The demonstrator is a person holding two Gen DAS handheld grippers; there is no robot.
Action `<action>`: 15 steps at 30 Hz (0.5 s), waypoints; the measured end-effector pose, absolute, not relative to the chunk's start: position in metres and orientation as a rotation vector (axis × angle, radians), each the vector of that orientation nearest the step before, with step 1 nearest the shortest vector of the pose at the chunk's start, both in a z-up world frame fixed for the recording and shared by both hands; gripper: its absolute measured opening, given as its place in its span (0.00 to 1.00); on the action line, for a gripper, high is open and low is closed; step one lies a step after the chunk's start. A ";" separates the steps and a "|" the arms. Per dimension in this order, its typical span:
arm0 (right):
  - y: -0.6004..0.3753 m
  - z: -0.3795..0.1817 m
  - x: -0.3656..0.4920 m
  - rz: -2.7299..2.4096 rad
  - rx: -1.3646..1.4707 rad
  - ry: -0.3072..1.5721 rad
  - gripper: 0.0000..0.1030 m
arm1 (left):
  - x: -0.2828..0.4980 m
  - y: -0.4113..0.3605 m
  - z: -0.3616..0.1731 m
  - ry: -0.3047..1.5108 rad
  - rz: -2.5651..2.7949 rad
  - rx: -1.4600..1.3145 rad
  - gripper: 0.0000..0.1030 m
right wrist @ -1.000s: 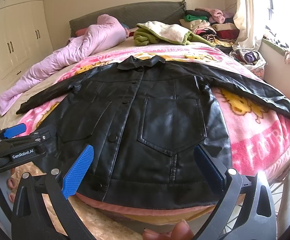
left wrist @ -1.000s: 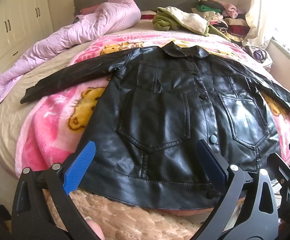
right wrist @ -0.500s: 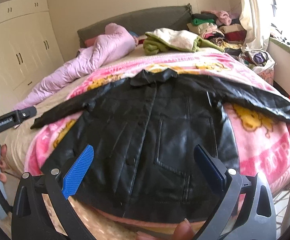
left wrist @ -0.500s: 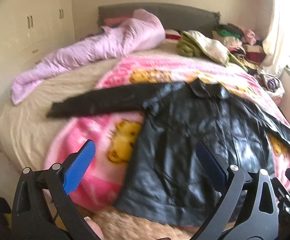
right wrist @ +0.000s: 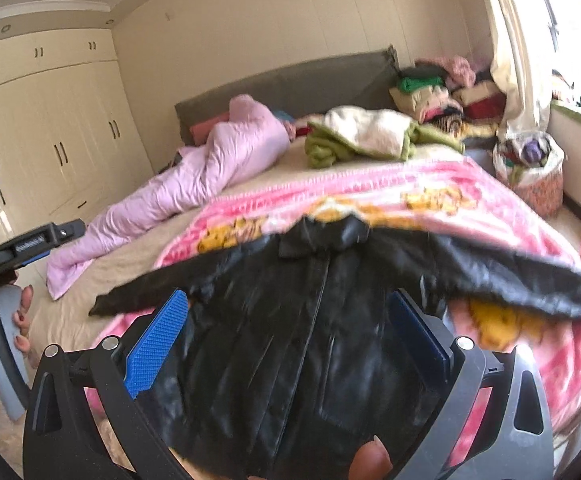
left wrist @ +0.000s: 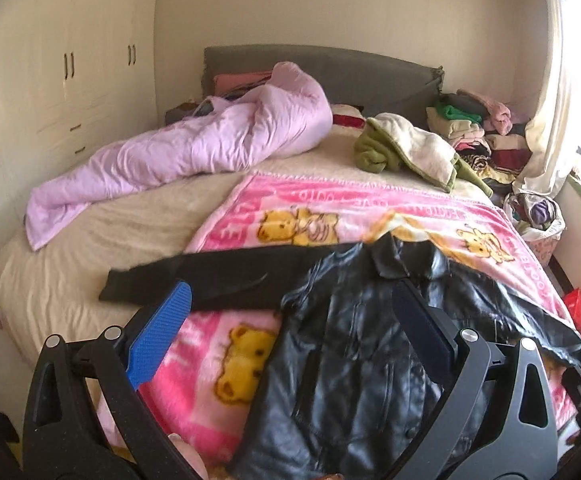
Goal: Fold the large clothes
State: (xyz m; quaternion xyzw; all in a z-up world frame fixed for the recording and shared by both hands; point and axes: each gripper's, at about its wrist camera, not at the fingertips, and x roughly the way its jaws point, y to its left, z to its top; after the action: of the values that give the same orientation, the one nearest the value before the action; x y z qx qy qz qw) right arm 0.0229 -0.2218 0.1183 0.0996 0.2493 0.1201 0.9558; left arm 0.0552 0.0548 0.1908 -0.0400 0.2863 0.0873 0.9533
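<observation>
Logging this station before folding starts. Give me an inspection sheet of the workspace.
Surface: bed with a pink bear-print blanket spread on it.
Job's things: black leather jacket lying front up on the blanket, sleeves spread, unfolded.
Clutter: lilac duvet, green fleece-lined garment, stacked clothes by the headboard.
Grippers: left gripper open, holding nothing; right gripper open, holding nothing.
Cables: nothing seen.
Surroundings: cream wardrobe, curtain, laundry basket.
</observation>
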 end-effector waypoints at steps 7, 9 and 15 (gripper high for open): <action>-0.244 0.156 0.045 0.186 0.195 0.430 0.96 | 0.085 0.008 0.216 0.551 0.103 -0.060 0.91; -0.254 0.159 0.055 0.159 0.206 0.426 0.96 | 0.098 -0.007 0.219 0.563 0.074 -0.060 0.92; -0.297 0.152 0.088 0.077 0.296 0.438 0.96 | 0.137 -0.047 0.211 0.612 0.014 -0.028 0.92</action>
State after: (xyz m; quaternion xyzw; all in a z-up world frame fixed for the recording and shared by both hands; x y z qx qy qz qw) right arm 0.0884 -0.2968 0.1518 0.1464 0.2165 0.0380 0.9645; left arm 0.1367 -0.0469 0.2109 -0.0137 0.3012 0.0070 0.9534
